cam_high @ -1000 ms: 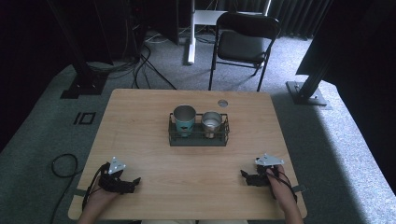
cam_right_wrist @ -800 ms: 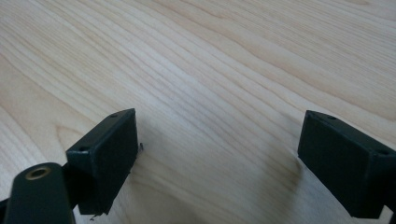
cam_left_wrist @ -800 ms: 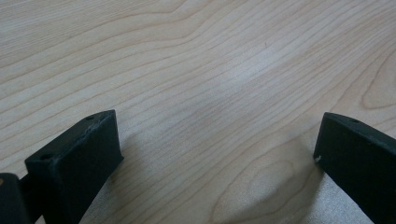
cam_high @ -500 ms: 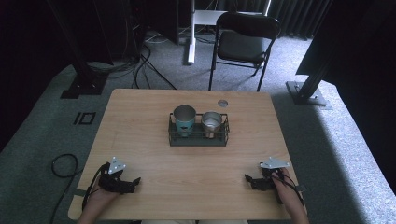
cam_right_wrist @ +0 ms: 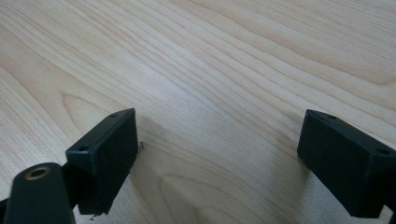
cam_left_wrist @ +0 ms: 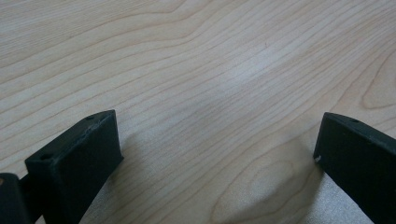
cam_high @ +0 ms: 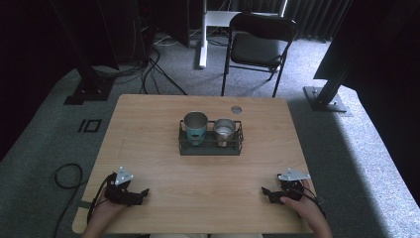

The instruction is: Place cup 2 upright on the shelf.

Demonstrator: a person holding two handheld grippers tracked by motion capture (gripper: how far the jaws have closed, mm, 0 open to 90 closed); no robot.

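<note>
Left hand-held gripper: rested on the near left of the surface; jaws spread wide, nothing between them.
Right hand-held gripper: rested on the near right; jaws likewise apart and empty.
Cups: a teal cup and a steel cup stood upright side by side in a wire rack at mid-surface.
Bearing: rack lay forward of both grippers, between them, long axis running left to right; teal cup nearer the left one.
View difference: gripper views showed bare wood grain; the high view showed the rack.
</note>
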